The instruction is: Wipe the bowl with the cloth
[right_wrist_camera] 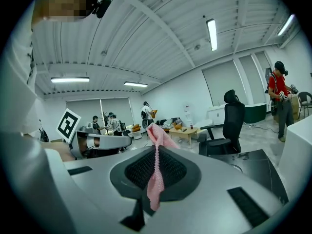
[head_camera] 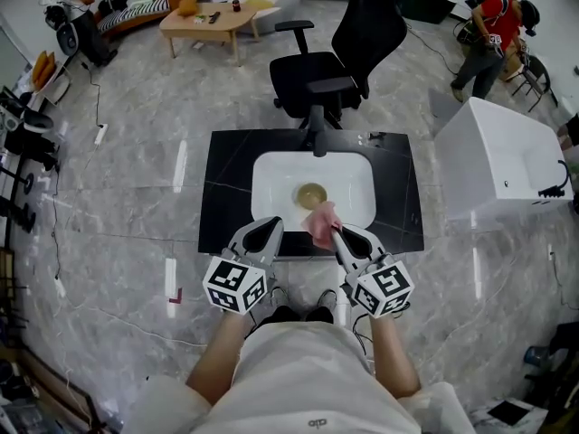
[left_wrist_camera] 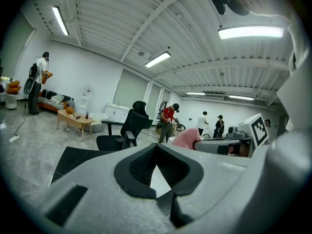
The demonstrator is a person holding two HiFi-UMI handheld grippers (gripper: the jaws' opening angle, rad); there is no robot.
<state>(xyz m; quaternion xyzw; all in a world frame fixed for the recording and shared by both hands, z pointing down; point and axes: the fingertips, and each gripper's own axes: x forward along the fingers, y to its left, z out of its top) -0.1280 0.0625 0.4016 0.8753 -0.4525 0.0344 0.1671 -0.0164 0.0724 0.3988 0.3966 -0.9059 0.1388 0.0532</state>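
A small tan bowl (head_camera: pixel 311 194) sits in the white sink basin (head_camera: pixel 271 181) set in a black countertop (head_camera: pixel 224 188). My right gripper (head_camera: pixel 336 233) is shut on a pink cloth (head_camera: pixel 322 222), which hangs over the basin's near edge, just in front of the bowl. In the right gripper view the pink cloth (right_wrist_camera: pixel 157 172) runs between the closed jaws and sticks up past the tips. My left gripper (head_camera: pixel 274 226) is shut with nothing in it, at the counter's near edge left of the cloth. From the left gripper view, the cloth (left_wrist_camera: pixel 186 138) shows to the right.
A black office chair (head_camera: pixel 336 54) stands behind the counter. A white tub-like box (head_camera: pixel 503 156) is to the right. A low wooden table (head_camera: pixel 206 21) and a couch are far back left. People stand far off at the room's edges.
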